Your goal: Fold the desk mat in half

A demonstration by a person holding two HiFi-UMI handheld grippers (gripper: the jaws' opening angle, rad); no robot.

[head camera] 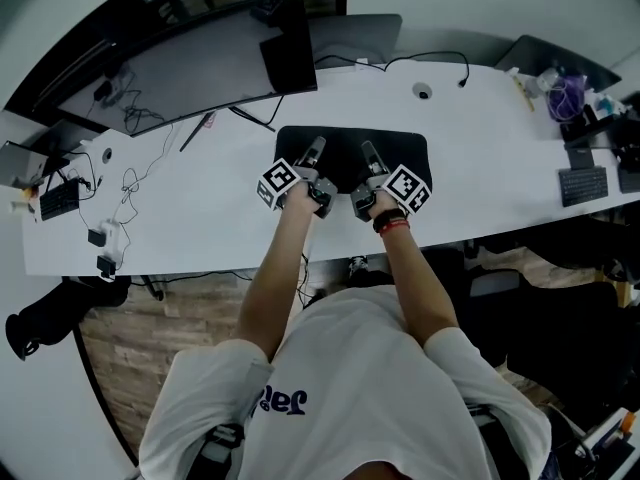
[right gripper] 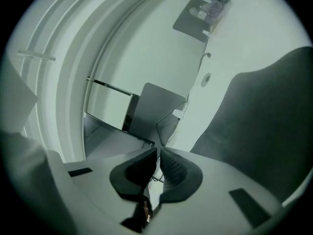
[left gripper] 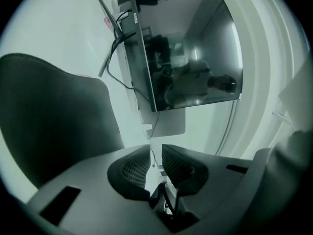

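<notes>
Right, the black rectangular desk mat (head camera: 400,153) lies on the long white bench (head camera: 480,198), straight in front of the person and below a dark flat monitor (head camera: 200,63). Both grippers hover over its near half, side by side. The left gripper (head camera: 315,150) has its fingers (left gripper: 134,168) released, a narrow gap between them with nothing inside. The right gripper (head camera: 369,154) has its fingers (right gripper: 178,170) drawn all but together, clenched on nothing. The mat shows beside each gripper, not between the fingers.
</notes>
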